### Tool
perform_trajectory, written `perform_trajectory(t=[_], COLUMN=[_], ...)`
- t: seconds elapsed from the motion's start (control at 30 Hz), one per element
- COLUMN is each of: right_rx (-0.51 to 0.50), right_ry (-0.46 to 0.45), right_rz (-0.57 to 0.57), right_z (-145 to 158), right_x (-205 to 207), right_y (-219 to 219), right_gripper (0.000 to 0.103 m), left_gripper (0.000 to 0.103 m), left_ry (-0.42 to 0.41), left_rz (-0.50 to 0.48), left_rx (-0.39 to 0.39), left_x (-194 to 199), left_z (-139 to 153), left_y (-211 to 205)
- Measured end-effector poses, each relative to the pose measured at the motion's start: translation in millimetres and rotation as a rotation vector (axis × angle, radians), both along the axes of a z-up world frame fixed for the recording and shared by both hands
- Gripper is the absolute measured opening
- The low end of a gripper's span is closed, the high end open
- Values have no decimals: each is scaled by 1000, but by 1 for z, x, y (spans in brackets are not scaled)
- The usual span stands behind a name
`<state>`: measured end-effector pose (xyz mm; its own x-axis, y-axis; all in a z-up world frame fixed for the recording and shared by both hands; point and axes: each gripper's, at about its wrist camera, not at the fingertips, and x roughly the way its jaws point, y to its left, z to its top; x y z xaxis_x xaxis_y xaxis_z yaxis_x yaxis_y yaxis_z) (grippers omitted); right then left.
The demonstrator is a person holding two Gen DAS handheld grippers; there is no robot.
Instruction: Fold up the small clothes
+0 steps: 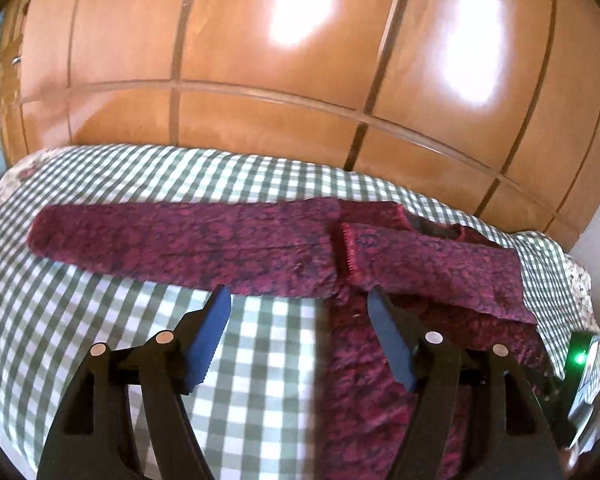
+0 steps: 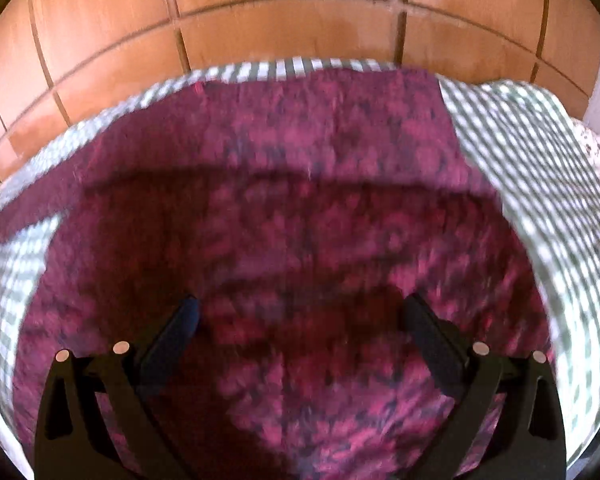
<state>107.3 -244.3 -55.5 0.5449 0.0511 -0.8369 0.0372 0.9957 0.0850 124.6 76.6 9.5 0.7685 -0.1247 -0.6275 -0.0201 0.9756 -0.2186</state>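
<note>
A dark red patterned knit sweater [image 1: 228,252] lies on a green-and-white checked cloth [image 1: 100,320]. One sleeve stretches out to the left, and the other sleeve [image 1: 440,272] is folded across the body. My left gripper [image 1: 298,300] is open and empty, hovering just in front of the sleeve and the body's left edge. In the right wrist view the sweater's body [image 2: 300,208] fills the frame, blurred. My right gripper [image 2: 300,308] is open and empty, close above the fabric.
Glossy wooden wardrobe doors [image 1: 300,60] stand right behind the bed. The checked cloth [image 2: 540,160] drops off at the right edge, over a floral sheet [image 1: 580,280]. A device with a green light [image 1: 580,358] is at the right of the left wrist view.
</note>
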Motion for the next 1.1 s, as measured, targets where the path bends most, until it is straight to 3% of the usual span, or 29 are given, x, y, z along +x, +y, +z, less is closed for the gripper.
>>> perform_trajectory(t=[0.13, 0.27, 0.37, 0.5, 0.6, 0.73, 0.8, 0.97, 1.0, 1.03, 1.07, 1.1], right_rx=[-3, -5, -8, -8, -8, -10, -11, -13, -15, -15, -15, -15], right_ry=[-36, -48, -52, -64, -69, -73, -73, -72, -72, -72, -72, -73], right_rz=[-10, -13, -14, -15, -16, -17, -18, -17, -17, -17, -17, -18], right_z=[-7, -11, -8, -9, -9, -10, -10, -10, -10, -10, -10, -10], right_x=[-2, -2, -2, -5, -6, -7, -7, -7, -7, -7, -7, -7], right_y=[1, 1, 2, 2, 2, 2, 3, 3, 3, 3, 3, 2], right_gripper=[101, 101, 101, 101, 101, 101, 101, 101, 101, 101, 101, 101], left_gripper=[70, 77, 82, 82, 82, 81, 73, 64, 56, 29, 16, 13], left_ry=[36, 85, 103, 154, 152, 155, 194, 230, 227, 234, 249, 241], left_rz=[29, 91, 185, 341, 406, 499, 545, 595, 592, 592, 587, 574], left_rx=[-21, -91, -172, -354, -471, -534, -559, -623, -619, -595, -579, -597], left_x=[0, 5, 10, 21, 28, 41, 49, 69, 73, 76, 81, 82], left_z=[-15, -36, -48, -67, -76, -84, -91, -109, -109, -108, -107, -104], left_y=[17, 50, 91, 167, 214, 258, 272, 296, 299, 300, 300, 300])
